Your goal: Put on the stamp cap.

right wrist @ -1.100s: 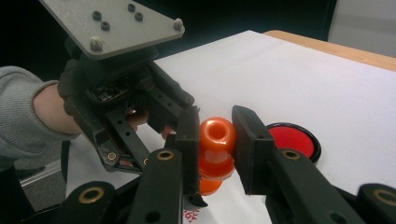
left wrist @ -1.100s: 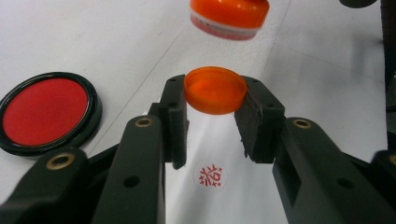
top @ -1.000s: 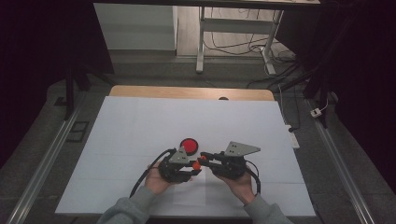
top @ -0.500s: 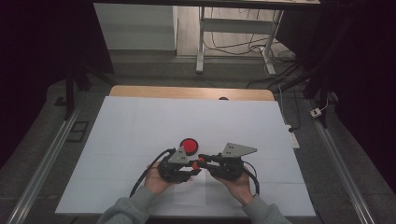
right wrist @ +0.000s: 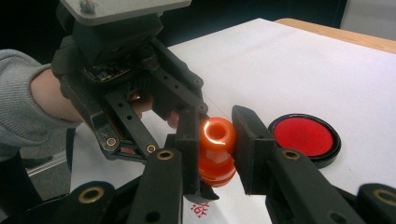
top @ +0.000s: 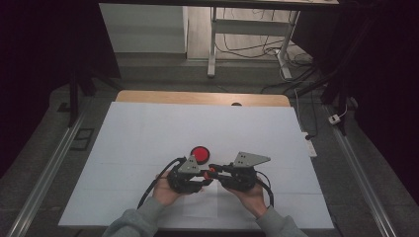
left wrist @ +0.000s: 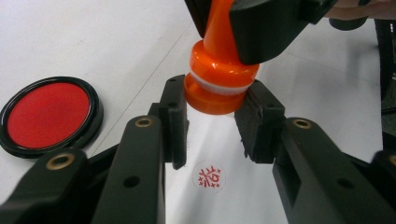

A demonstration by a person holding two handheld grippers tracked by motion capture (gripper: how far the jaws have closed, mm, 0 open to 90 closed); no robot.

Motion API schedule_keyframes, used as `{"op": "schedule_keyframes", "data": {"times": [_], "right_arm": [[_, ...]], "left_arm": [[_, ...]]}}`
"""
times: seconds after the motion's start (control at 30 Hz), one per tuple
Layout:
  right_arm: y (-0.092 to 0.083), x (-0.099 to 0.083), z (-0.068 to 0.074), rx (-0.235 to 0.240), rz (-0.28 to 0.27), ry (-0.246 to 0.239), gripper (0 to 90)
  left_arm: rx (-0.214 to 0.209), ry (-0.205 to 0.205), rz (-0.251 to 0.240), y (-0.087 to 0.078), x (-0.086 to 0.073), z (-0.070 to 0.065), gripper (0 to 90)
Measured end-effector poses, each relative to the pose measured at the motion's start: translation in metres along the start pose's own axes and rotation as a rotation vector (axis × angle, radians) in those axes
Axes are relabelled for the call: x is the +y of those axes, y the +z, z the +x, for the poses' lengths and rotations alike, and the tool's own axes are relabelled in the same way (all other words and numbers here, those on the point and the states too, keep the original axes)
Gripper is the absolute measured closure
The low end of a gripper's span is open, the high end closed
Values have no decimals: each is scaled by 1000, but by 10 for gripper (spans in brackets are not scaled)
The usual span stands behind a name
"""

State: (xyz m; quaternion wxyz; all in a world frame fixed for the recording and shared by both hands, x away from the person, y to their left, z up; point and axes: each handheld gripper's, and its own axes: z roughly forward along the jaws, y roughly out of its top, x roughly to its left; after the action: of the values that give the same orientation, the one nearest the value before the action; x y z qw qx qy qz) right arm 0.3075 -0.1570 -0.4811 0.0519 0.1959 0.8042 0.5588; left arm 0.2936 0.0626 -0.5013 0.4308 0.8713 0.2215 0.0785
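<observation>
Dim room, dark at both sides. Desk w/ wooden top, mostly under white sheet. Grey floor beyond. White metal frame legs at far end, black cables tangled on floor nr them. Metal rails along desk's L & R sides. White panel at back.

Lab-like test room: paper-covered table, floor rails, loose cables.
</observation>
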Motion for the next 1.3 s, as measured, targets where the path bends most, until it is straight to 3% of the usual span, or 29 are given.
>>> {"op": "schedule_keyframes", "data": {"times": [0.9,1.3], "right_arm": [[1,-2,0,-1,7,0,716],[0,-1,0,-2,-3,2,717]], "left_arm": [[2,7,-11,-2,1,-2,649],[34,41,-26,-3,1,-4,653]]}}
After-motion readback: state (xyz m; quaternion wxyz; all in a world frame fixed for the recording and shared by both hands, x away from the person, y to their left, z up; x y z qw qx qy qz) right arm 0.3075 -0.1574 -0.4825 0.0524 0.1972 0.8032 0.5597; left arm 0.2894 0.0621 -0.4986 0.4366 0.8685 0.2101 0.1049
